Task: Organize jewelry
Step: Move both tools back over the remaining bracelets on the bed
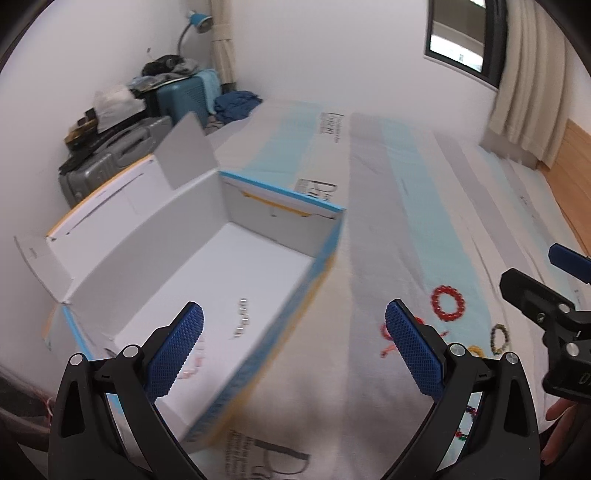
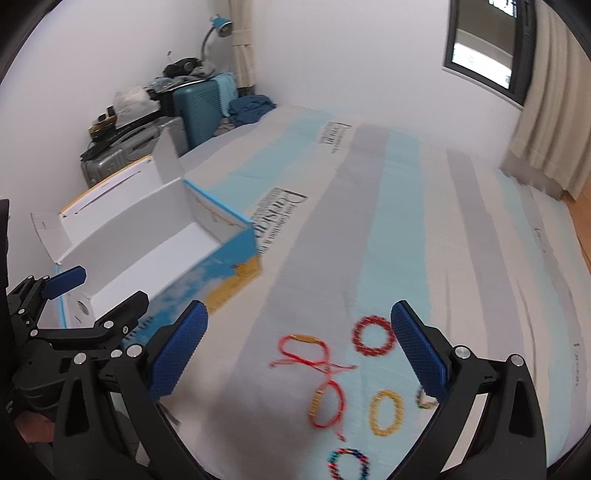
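An open white cardboard box (image 1: 258, 221) with blue and yellow sides stands on the bed, with a silver bead bracelet (image 1: 242, 319) and a pale pink one (image 1: 190, 369) on its floor. My left gripper (image 1: 295, 347) is open and empty, straddling the box's near right wall. My right gripper (image 2: 299, 354) is open and empty above loose bracelets on the bedspread: a red bead ring (image 2: 373, 336), two red cord bracelets (image 2: 306, 350) (image 2: 327, 404), a yellow bead ring (image 2: 386, 411), a dark multicolour ring (image 2: 349, 465) and one partly hidden behind the right finger (image 2: 423, 400).
The bed (image 2: 406, 206) has a striped grey, blue and white cover. Suitcases and clothes (image 1: 122, 136) are stacked in the far left corner under a blue lamp (image 1: 199, 22). A window and curtain (image 1: 517, 74) are at the right. Wooden floor (image 1: 576, 177) lies beyond the bed's right edge.
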Available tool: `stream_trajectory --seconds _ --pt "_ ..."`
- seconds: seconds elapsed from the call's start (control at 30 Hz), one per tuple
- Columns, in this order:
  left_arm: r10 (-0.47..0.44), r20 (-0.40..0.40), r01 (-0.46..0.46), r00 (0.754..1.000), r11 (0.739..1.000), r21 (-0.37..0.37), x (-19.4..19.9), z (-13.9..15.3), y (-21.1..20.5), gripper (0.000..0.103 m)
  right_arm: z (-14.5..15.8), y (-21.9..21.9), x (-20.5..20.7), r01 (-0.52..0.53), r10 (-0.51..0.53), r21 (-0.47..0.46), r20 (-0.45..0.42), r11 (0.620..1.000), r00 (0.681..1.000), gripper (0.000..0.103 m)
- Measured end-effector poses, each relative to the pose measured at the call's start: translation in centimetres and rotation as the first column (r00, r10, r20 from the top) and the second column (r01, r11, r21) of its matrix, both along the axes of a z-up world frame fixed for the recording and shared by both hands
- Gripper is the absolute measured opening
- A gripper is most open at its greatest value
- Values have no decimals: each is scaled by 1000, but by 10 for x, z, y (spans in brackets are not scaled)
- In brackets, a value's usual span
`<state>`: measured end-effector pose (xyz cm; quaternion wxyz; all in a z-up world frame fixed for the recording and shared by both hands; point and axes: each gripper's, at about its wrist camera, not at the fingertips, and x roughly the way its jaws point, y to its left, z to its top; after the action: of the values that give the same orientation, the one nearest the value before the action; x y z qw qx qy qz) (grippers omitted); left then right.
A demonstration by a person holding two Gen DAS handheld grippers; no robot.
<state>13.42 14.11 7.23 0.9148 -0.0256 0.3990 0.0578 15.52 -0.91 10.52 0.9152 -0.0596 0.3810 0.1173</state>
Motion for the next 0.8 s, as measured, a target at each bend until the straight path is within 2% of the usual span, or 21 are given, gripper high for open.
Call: stream_trajectory --seconds 0.2,0.47,0.8 --pt "-60 -6 60 998 998 8 10 -18 -39 97 -15 -48 -7 58 -58 -11 -1 998 998 96" --pt "-122 -44 123 992 992 15 28 -55 -80 97 -56 -102 -10 119 -120 -25 -42 993 992 96" --pt "-206 -87 208 975 978 15 32 -103 -126 97 -112 -125 -21 128 -134 -67 -91 989 987 95"
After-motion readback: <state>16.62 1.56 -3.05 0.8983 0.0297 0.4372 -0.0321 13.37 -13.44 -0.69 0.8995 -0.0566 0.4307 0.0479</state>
